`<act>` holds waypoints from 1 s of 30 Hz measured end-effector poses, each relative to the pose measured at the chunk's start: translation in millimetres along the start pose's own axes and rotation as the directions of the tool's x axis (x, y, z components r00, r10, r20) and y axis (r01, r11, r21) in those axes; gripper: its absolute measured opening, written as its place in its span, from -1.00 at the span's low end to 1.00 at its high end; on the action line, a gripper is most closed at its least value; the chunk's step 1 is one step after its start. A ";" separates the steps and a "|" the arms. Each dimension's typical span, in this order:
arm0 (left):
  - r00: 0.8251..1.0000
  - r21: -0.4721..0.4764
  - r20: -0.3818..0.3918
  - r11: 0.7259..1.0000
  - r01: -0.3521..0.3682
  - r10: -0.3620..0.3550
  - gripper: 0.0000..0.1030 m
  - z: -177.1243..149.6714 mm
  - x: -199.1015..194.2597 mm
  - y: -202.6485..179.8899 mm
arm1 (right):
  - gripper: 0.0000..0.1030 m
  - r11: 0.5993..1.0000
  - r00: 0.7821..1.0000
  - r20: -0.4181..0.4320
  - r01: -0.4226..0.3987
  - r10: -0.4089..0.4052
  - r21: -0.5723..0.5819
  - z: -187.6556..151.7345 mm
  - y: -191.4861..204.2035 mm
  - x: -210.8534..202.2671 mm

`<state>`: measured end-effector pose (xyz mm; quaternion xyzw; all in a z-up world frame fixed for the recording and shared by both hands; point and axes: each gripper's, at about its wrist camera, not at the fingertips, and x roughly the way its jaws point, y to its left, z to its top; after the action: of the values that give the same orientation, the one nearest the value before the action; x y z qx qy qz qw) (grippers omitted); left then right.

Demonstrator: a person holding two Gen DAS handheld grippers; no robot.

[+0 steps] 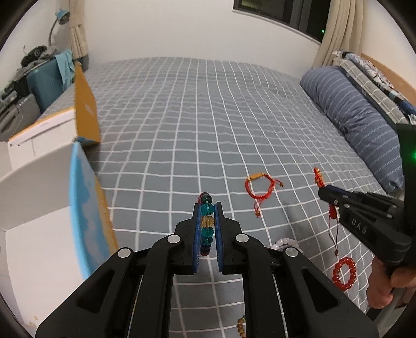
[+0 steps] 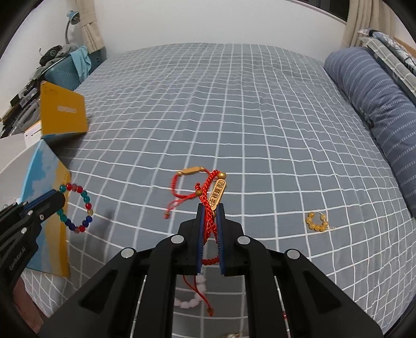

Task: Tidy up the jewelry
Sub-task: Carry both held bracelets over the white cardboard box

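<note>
You're over a bed (image 1: 208,109) with a grey grid sheet, striped blue pillow (image 1: 358,114) right. White wall (image 1: 161,28) behind, dark window (image 1: 283,13), beige curtains (image 1: 331,33). Teal suitcase (image 2: 63,71) and desk lamp (image 2: 71,19) far left.

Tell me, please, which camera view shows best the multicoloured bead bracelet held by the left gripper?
The right wrist view: there the multicoloured bead bracelet hangs as a nearly whole ring from the left gripper. The left wrist view shows it edge-on, only a column of beads between that gripper's fingers.
</note>
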<state>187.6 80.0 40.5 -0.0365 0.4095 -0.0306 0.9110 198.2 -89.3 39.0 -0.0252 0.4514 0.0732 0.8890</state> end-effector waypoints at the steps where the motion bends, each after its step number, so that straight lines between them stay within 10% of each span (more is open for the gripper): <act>1: 1.000 -0.004 0.006 1.000 -0.003 0.003 -0.83 1.6 -4.6 2.4 | -0.84 1.000 1.000 0.005 -0.005 0.005 -0.007 1.0 5.7 -2.9; 30: 0.962 -0.190 0.097 0.954 -0.232 0.254 -0.83 -8.0 -134.7 149.2 | -0.85 0.943 0.967 0.050 -0.231 0.250 -0.241 24.1 222.1 -64.9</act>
<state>96.2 239.8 121.8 -0.0685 0.3562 0.1205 0.9241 145.7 125.8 110.3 -0.0709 0.4034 0.2345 0.8816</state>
